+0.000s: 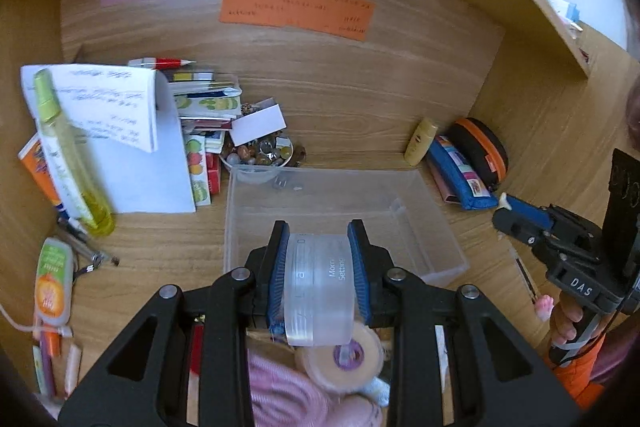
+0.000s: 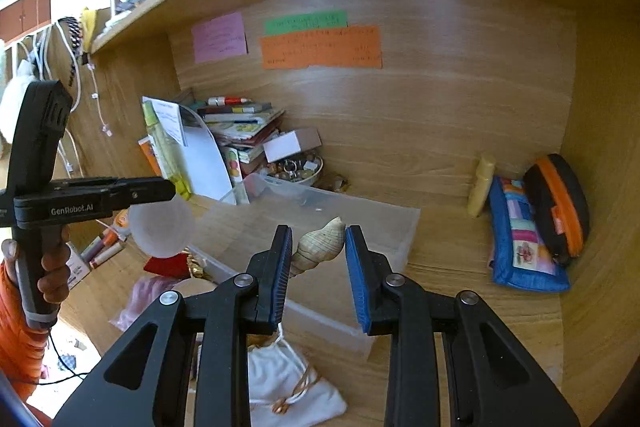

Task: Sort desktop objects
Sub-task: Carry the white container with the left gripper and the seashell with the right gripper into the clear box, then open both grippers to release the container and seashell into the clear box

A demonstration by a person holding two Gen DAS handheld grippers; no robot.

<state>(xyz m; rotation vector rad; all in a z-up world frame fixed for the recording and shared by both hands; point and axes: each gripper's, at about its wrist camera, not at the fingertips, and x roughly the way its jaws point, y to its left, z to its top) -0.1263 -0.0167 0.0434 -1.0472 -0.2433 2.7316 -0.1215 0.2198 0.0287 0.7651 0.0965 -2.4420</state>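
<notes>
My left gripper [image 1: 319, 251] is shut on a frosted clear plastic bottle [image 1: 319, 287] and holds it above the near rim of a clear plastic bin [image 1: 440, 227]. The bottle also shows in the right wrist view [image 2: 160, 227], held by the left gripper [image 2: 160, 187]. My right gripper [image 2: 318, 241] holds a cream striped spiral seashell [image 2: 320, 243] between its blue pads, over the bin [image 2: 380, 223]; there is a gap on the right side of the shell. The right gripper also shows at the right of the left wrist view [image 1: 504, 205].
A stack of books and papers [image 1: 132, 131], a yellow-green spray bottle [image 1: 68, 155] and a bowl of beads [image 1: 260, 155] sit at the back left. A blue pencil case [image 2: 520, 239], an orange-black case [image 2: 560, 203] and a yellow tube [image 2: 480, 187] lie at the right. A tape roll [image 1: 348, 359] lies below the bottle.
</notes>
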